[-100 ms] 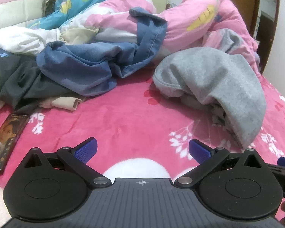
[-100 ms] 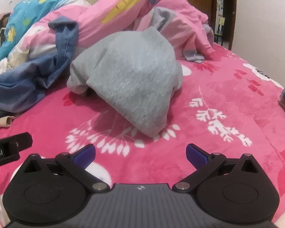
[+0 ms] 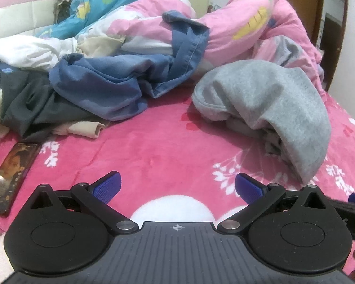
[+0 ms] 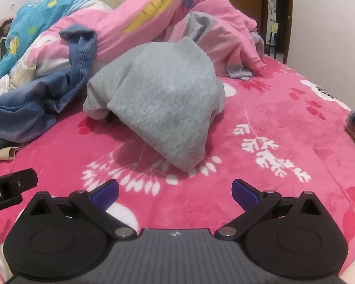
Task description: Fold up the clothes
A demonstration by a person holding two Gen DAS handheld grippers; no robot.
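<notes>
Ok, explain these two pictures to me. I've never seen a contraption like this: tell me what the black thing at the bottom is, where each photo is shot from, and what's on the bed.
The black shape is a hand-held gripper; a person carries one in each hand. Each has a wide-angle camera looking forward along its blue-tipped fingers. One picture comes from the left gripper, the other from the right gripper. Both have their jaws spread wide and hold nothing.

They look over a pink blanket on a bed. On it lie a crumpled grey sweatshirt, a blue denim garment, a dark garment and a phone at the left edge. Behind is a heaped pink quilt. Nothing looks folded yet.
</notes>
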